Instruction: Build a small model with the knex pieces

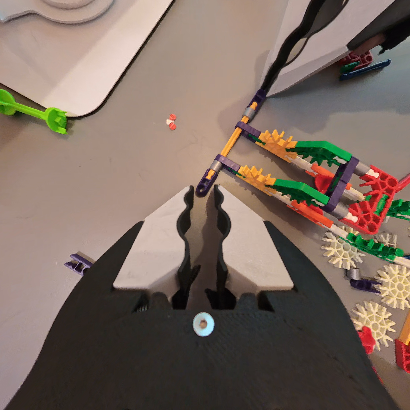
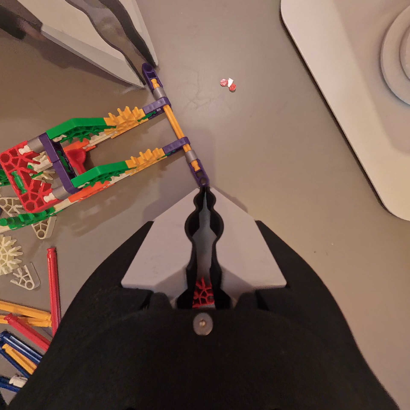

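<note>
Left wrist view, entry one: we log the left gripper [image 1: 203, 190] with jaws spread a little, holding nothing. Its tips straddle the near purple end clip [image 1: 205, 184] of the yellow rod [image 1: 233, 142], which sits just ahead of the gap; whether the tips touch the clip we cannot tell.

Entry two: the yellow rod forms the front crossbar of the toy construction model [image 1: 321, 177] lying on the grey worktop [image 1: 133, 177]. Its long axis runs from the left gripper up and to the right, ending at a second purple clip [image 1: 258, 97] by the other gripper's pale fingertip [image 1: 310, 55].

Right wrist view, entry three: the right gripper [image 2: 204, 188] shows jaws pressed nearly together, the tips meeting the purple clip [image 2: 200, 175] at this end of the rod [image 2: 176, 126]. We judge it pinched on that clip, though the contact itself is small and dark. So each gripper stands at one end of the rod, the model's body lying off to one side.

Entry four, obscured items: a red connector piece [image 2: 203, 296] shows deep between the right jaws, apparently on the worktop beneath. Loose rods [image 2: 53, 286] and pale snowflake connectors [image 1: 342, 250] are cut off at the frame edges. A small purple piece [image 1: 77, 264] is half hidden behind the left gripper body. Tiny red and white scraps [image 1: 171, 122] are too small to identify.
</note>
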The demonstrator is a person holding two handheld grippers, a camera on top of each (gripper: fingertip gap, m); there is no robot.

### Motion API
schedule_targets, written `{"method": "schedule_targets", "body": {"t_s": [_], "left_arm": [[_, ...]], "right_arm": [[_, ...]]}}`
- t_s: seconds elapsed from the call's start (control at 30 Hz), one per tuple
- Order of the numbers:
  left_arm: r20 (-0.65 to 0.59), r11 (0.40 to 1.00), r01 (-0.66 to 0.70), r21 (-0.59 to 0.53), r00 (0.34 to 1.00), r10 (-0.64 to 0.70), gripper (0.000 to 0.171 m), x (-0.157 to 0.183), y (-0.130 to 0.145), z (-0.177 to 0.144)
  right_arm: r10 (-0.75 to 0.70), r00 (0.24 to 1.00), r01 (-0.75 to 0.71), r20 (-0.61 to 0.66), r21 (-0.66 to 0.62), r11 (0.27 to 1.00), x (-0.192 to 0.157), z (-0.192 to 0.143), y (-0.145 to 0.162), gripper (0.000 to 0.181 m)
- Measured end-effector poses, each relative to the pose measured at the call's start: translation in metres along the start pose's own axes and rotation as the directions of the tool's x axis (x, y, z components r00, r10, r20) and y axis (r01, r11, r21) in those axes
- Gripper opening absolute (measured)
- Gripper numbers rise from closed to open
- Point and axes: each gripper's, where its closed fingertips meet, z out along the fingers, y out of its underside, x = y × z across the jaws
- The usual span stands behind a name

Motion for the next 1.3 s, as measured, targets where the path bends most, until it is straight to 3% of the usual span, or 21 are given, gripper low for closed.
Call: {"method": "schedule_targets", "body": {"t_s": [0.27, 0.43, 0.63, 0.87, 1.07, 1.3], "left_arm": [[-0.027, 1.0, 0.009, 0.012, 1.0, -0.009, 0.012, 0.0, 0.002, -0.001], [-0.039, 1.0, -0.005, 0.006, 0.999, 0.005, 0.016, 0.004, 0.003, -0.007], [-0.024, 0.999, 0.021, 0.024, 1.0, -0.021, 0.021, -0.001, 0.009, -0.018], [-0.048, 1.0, -0.009, 0.013, 0.999, 0.01, 0.015, 0.004, 0.008, -0.007], [-0.036, 1.0, -0.011, 0.009, 0.999, 0.011, 0.009, 0.001, 0.011, -0.008], [-0.017, 0.998, 0.049, 0.032, 0.999, -0.048, 0.027, 0.004, 0.011, -0.027]], "right_arm": [[-0.001, 0.999, 0.0, 0.032, 0.01, 1.0, -0.002, 0.003, -0.006, 0.0], [0.013, 1.0, -0.013, 0.016, 0.016, 1.0, 0.001, -0.007, -0.002, 0.018], [0.031, 0.999, -0.033, 0.036, 0.066, 0.997, -0.006, -0.022, -0.003, 0.016], [0.019, 0.999, -0.02, 0.03, 0.033, 0.999, 0.0, 0.003, -0.009, 0.009], [0.016, 0.999, -0.018, 0.041, 0.047, 0.999, -0.006, 0.006, -0.015, 0.01], [0.064, 0.997, -0.069, 0.044, 0.111, 0.991, -0.015, -0.026, -0.016, 0.024]]}}
